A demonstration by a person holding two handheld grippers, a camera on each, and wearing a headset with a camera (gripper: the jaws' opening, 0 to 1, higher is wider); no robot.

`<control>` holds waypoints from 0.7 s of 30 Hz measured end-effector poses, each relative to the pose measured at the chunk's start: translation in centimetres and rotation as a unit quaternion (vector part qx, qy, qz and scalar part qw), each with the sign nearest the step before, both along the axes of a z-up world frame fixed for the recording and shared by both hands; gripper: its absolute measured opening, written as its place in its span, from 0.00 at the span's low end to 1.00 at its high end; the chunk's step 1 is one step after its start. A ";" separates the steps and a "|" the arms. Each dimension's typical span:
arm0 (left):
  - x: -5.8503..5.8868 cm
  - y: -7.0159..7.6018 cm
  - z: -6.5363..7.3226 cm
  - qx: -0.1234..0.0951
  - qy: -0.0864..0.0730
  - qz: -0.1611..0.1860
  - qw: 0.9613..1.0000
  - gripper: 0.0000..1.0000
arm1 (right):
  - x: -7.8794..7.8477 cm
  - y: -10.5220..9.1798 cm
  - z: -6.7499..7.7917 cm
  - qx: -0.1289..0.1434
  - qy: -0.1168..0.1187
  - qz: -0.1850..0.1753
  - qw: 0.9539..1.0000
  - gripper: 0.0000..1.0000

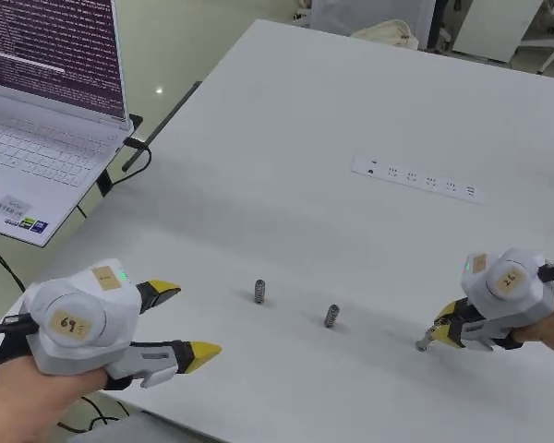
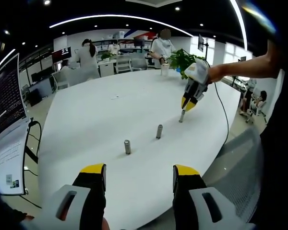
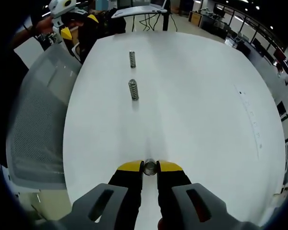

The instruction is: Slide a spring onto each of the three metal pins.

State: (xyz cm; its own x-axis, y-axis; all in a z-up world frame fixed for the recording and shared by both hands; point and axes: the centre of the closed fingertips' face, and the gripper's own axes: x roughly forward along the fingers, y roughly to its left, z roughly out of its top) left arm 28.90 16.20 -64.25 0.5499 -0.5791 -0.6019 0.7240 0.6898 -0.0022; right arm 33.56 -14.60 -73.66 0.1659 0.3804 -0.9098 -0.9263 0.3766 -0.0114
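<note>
- We judged the main risk to be at the right tool (image 3: 149,167). Its jaws were pressed together on a spring (image 1: 425,342), holding it only at the very tips. A round, springy piece held that narrowly could squirt out sideways if the squeeze tightened or slackened.
- In the head view the spring hung just below the right tool's tips, tilted, with its lower end at or touching the worktop (image 1: 351,231). We could not tell whether a pin sat inside or under it. If one did, pushing down at that tilt could jam the coils or tip the pin over.
- A dropped spring could roll, and we thought the worktop's edge beside the right tool was near enough for it to go off.
- Straight ahead of the right tool's jaws stood the nearer upright spring (image 1: 331,316), with the farther upright spring (image 1: 259,292) beyond it. Both seemed to be seated on pins already. A sweep forward from the right tool could knock the nearer one.
- The left tool (image 2: 139,173) held nothing, its jaws spread. The two upright springs stood ahead of it and the pinched spring was farther off, well apart, so it could not steady anything.
</note>
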 end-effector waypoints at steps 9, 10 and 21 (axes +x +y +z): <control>0.3 0.3 0.2 0.004 0.000 0.002 1.000 0.51 | 0.0 0.0 -1.4 -0.016 0.002 0.010 1.000 0.09; 0.4 0.3 0.2 0.005 -0.001 0.002 1.000 0.51 | 0.0 0.1 -1.5 -0.017 0.002 0.011 1.000 0.09; 0.2 0.6 0.3 0.008 -0.001 0.011 1.000 0.51 | -0.1 0.1 -3.1 -0.026 0.007 0.016 1.000 0.09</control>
